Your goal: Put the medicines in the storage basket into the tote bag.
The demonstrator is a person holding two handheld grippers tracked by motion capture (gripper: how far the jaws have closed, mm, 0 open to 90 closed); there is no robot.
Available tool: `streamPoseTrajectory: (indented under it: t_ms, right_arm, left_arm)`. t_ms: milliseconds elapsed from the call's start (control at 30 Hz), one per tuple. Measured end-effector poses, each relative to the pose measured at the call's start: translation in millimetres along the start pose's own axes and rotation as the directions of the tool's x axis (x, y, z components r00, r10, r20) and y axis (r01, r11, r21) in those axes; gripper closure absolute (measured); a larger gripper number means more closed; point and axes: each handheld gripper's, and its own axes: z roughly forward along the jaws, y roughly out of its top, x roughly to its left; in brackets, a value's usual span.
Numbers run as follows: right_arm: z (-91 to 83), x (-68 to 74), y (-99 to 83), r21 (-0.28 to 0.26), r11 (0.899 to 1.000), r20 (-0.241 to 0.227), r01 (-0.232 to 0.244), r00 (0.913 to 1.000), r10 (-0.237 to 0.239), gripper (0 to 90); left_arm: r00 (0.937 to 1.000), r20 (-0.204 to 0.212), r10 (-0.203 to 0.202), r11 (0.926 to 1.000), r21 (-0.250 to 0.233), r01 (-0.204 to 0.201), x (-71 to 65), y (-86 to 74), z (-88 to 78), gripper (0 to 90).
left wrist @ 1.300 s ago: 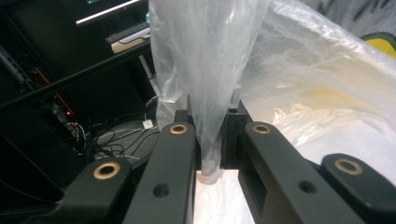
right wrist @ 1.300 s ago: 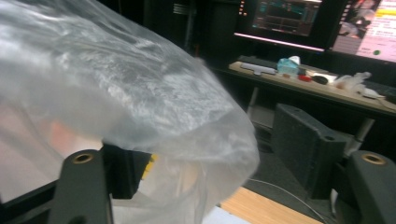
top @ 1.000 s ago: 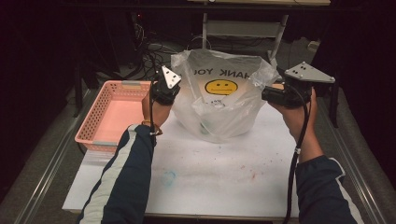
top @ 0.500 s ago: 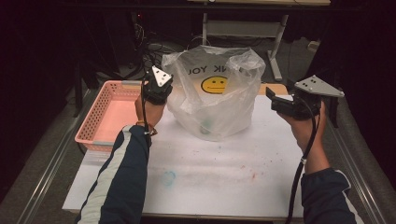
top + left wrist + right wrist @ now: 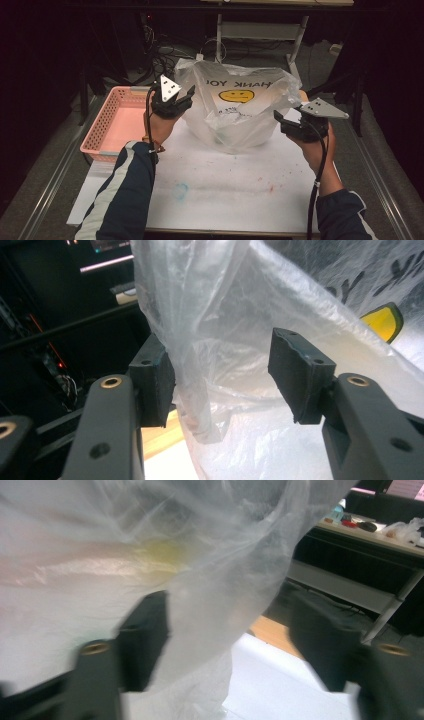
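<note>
The high view shows the clear plastic smiley-face bag (image 5: 235, 112) sagging on the white worktop (image 5: 225, 180) beside a pink basket (image 5: 120, 122) — contents unclear. Left tongs (image 5: 220, 375) have just been opening, film loose between; right tongs (image 5: 227, 640) closing — agape, unpinched.

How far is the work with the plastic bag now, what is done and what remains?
Done: the plastic bag stands upright on the white table, something pale showing inside.

In hand: the left claw has just been opening, a fold of film loose between its pads; the right claw has been closing, bag edge between its jaws, not pinched.

Left: probably regripping. The pink basket looks empty.
</note>
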Motion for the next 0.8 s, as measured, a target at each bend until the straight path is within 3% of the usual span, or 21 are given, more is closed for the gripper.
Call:
streamPoseTrajectory:
  t_ms: [133,300,567,800]
  right_arm:
    - [1.8,-7.0,-5.1,0.004,0.999,0.01,-0.038,0.9992,0.038,40.5]
    - [-4.2,-15.9,-10.8,-0.02,0.998,0.05,-0.064,0.9966,0.065,34.9]
    - [-11.7,-18.4,-12.3,-0.04,0.997,0.035,-0.059,0.9976,0.06,29.2]
    - [-13.6,-16.4,-15.5,-0.045,0.998,0.045,-0.054,0.9974,0.056,27.0]
  left_arm:
    - [1.0,-0.006,0.001,1.0,0.001,-0.001,3.3,-0.6,-3.9,44.2]
    - [0.9999,-0.007,0.007,0.9999,0.013,-0.007,4.2,-5.6,-5.6,39.9]
    - [0.9999,0.011,0.005,0.9994,0.033,-0.006,4.9,-16.9,-13.7,30.2]
    - [0.9993,0.036,0.007,0.9997,0.021,-0.008,4.0,-25.7,-26.2,29.0]
